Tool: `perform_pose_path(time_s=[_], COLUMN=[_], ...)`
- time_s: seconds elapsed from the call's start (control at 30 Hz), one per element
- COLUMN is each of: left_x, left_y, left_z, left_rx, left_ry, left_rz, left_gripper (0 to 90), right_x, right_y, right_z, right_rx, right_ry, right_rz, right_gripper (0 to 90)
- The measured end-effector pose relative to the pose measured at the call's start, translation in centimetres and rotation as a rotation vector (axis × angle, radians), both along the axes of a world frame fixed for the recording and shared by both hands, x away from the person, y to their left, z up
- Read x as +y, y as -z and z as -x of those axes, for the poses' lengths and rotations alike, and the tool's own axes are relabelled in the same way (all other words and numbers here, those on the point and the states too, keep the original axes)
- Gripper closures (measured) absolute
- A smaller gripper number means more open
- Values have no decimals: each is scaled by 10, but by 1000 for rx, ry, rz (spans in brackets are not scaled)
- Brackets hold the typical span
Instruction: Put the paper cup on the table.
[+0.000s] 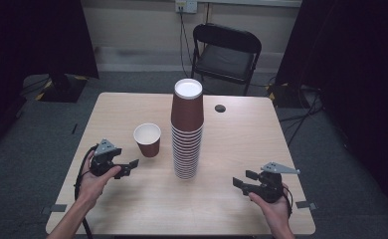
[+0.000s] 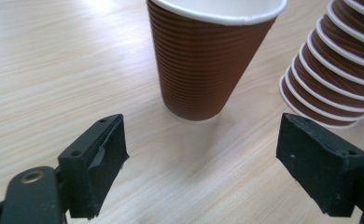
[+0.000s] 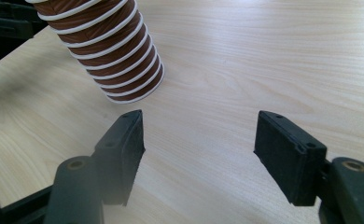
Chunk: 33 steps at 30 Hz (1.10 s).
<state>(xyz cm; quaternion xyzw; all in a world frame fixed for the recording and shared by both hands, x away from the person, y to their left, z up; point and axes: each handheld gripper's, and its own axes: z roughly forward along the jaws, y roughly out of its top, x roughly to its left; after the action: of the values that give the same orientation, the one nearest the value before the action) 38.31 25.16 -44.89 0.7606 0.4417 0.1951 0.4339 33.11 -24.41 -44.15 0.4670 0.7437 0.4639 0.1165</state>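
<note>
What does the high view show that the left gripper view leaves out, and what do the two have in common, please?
High view alone: the black folding chair behind the table, the dark round hole in the tabletop, the right gripper with open jaws, and the white inside of the single cup.

Left gripper view alone: the left gripper from close up, jaws open with nothing between them, and the ribbing on the cup's wall.

Both: the single brown cup, the stack of brown cups and the wooden table.

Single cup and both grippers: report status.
Left gripper open, empty, short of the single cup. Right gripper open, empty. Cup upright beside the cup stack. Nothing between.
</note>
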Motion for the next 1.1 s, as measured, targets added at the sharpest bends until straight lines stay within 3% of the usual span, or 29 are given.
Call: perform_pose_path(time_s=[0.03, 0.17, 0.33, 0.43, 0.6, 0.67, 0.73, 0.8, 0.97, 1.1], left_x=[0, 1, 1, 1, -2, -3, -4, -5, 0, 5], left_y=[-2, -3, -8, -9, -9, -8, -6, -4, 3, 8], left_z=[2, 9, 24, 30, 48, 55, 60, 64, 77, 79], left_rx=[-5, 38, 43, 72, 63, 59, 74, 66, 78, 74], left_ry=[-7, 4, 5, 13, 39, 24, 36, 38, 34, 25], left_rz=[-7, -9, -7, -3, -15, -20, 1, -13, 3, -5], left_gripper=[159, 180, 179, 179, 179, 176, 158, 162, 161, 161], right_x=[0, -2, -5, -4, -4, -5, -5, -5, -7, -6], right_y=[0, 1, 3, 4, 5, 6, 7, 8, 10, 14], right_z=[0, 0, -1, -3, -3, -3, -4, -4, -3, -5], right_rx=[0, -1, 3, 10, 9, 19, 19, 21, 28, 39], right_ry=[3, 11, 24, 26, 28, 28, 30, 31, 38, 46], right_rz=[1, 0, 12, 20, 23, 24, 27, 29, 34, 51], right_gripper=[329, 328, 324, 324, 324, 324, 324, 324, 319, 307])
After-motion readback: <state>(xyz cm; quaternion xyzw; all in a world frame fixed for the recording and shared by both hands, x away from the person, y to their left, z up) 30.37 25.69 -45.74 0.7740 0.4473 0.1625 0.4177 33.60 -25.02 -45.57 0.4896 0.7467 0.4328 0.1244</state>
